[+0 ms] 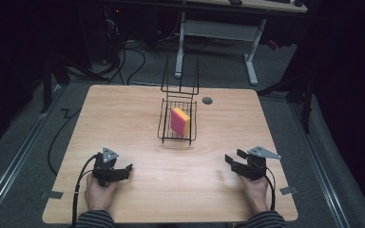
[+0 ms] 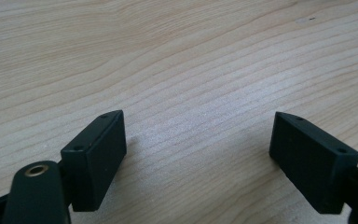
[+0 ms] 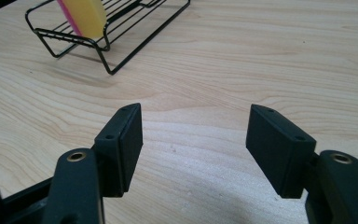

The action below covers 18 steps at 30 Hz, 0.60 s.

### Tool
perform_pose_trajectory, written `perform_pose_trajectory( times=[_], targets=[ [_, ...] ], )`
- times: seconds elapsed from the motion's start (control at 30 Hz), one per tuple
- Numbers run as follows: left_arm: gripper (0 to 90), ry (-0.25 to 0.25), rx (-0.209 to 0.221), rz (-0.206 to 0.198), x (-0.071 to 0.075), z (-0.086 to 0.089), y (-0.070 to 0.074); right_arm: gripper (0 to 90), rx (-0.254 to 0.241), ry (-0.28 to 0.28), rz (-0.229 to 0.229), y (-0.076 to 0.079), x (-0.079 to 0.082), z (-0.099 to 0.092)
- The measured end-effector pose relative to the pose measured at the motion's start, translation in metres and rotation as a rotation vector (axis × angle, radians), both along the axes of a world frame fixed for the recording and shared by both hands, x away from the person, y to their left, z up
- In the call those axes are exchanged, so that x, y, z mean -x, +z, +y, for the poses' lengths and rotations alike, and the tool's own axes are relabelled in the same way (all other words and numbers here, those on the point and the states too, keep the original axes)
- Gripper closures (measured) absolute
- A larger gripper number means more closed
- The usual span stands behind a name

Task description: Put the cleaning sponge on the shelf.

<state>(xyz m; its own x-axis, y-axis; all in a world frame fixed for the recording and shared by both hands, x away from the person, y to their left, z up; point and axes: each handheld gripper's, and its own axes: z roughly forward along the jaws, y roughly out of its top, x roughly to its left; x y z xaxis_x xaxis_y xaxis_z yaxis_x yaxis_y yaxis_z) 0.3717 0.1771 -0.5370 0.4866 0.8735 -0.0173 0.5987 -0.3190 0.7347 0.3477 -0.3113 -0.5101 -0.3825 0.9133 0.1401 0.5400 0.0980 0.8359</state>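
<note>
Sponge (image 1: 180, 121): pink-yellow, upright in wire rack (image 1: 163, 124), mid-surface toward far edge. Left gripper (image 1: 127, 170), right gripper (image 1: 232, 158): near edge of surface (image 1: 123, 118), jaws spread, empty. Advice: approach from above, jaws spanning sponge faces, clear of rack wires.

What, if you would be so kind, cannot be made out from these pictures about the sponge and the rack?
- Sponge: its top is cut off by the upper edge in the right gripper view.
- Wire rack: its tall back frame blends into the dark floor in the high view.
- Round mark on the table: too small to identify in the high view.
</note>
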Motion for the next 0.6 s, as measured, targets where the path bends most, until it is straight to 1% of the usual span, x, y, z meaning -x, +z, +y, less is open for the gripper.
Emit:
perform_pose_trajectory(
  times=[0.03,0.23,0.53,0.57,0.6],
  targets=[
    [19.2,0.000,0.000,0.000,0.0000,0.0000,0.0000,36.9,0.011,0.000,0.004,-0.0022,-0.0012,0.0002],
    [19.1,0.000,0.000,0.000,0.0000,0.0000,0.0000,36.9,0.024,-0.007,0.023,-0.0073,-0.0036,0.0002],
    [19.1,0.000,0.000,0.000,0.0000,0.0000,0.0000,37.2,0.051,-0.017,0.049,-0.0109,-0.0061,0.0020],
    [19.2,0.000,0.000,0.000,0.0000,0.0000,0.0000,37.2,0.057,-0.025,0.063,-0.0122,-0.0068,0.0026],
    [19.2,0.000,0.000,0.000,0.0000,0.0000,0.0000,37.2,0.057,-0.025,0.063,-0.0122,-0.0068,0.0026]
  ],
)
